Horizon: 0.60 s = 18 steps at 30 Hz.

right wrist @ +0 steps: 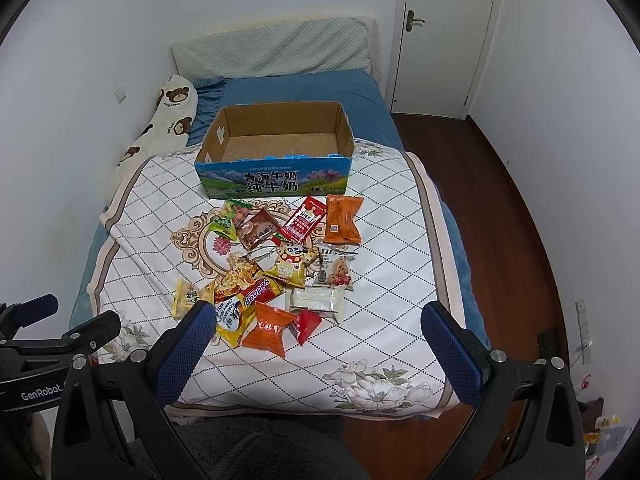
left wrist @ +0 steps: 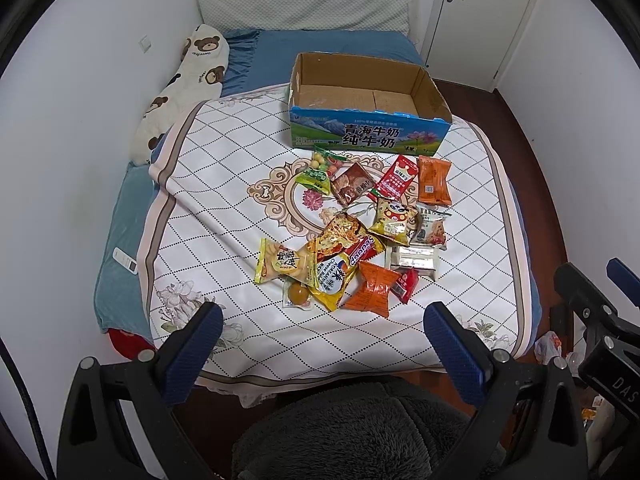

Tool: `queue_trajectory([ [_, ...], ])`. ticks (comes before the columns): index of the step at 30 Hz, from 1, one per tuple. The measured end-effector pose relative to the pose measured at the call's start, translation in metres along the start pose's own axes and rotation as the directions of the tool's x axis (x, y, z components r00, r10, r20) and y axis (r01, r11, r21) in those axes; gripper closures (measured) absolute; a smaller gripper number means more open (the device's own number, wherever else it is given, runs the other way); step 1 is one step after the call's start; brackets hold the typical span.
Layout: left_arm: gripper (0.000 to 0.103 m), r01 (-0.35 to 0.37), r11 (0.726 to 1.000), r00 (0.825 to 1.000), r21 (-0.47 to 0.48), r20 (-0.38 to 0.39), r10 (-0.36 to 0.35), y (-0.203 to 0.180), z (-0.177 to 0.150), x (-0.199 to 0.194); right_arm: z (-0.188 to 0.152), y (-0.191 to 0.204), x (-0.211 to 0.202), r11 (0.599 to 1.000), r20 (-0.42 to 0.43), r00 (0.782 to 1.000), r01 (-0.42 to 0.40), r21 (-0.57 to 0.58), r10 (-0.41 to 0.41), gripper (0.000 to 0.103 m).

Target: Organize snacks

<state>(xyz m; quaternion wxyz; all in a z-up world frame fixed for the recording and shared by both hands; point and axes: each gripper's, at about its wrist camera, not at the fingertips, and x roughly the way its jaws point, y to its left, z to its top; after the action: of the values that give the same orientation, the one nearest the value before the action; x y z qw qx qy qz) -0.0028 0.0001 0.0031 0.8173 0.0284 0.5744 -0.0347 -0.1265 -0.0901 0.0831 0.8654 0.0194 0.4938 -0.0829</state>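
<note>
Here the snack packets (left wrist: 352, 236) lie mid-frame on the bed (left wrist: 224, 240), beyond both tools: left tool (left wrist: 322, 334) and right tool (right wrist: 318, 330) gape wide, holding nothing; the box (left wrist: 368, 132) sits above.

Left gripper (left wrist: 323, 326) fingers spread wide, right gripper (right wrist: 318, 326) likewise, both empty

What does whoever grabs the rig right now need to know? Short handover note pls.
Left gripper: open, holding nothing, hovering over the near edge of the bed.
Right gripper: open, holding nothing, beside it.
Milk carton box: far side of the quilt, nothing inside.
Snack packets: loose pile in front of the box, orange packet nearest.
Done: nothing boxed.
Left: all the packets.
</note>
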Motion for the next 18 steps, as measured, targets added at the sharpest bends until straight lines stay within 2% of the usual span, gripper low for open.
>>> queue_trajectory([
  [18, 0.000, 0.000, 1.000, 1.000, -0.003, 0.002, 0.000, -0.0027, 0.0034, -0.0008, 0.0066, -0.0005, -0.0021, 1.000, 0.008, 1.000, 0.000, 0.006, 0.000, 0.000],
])
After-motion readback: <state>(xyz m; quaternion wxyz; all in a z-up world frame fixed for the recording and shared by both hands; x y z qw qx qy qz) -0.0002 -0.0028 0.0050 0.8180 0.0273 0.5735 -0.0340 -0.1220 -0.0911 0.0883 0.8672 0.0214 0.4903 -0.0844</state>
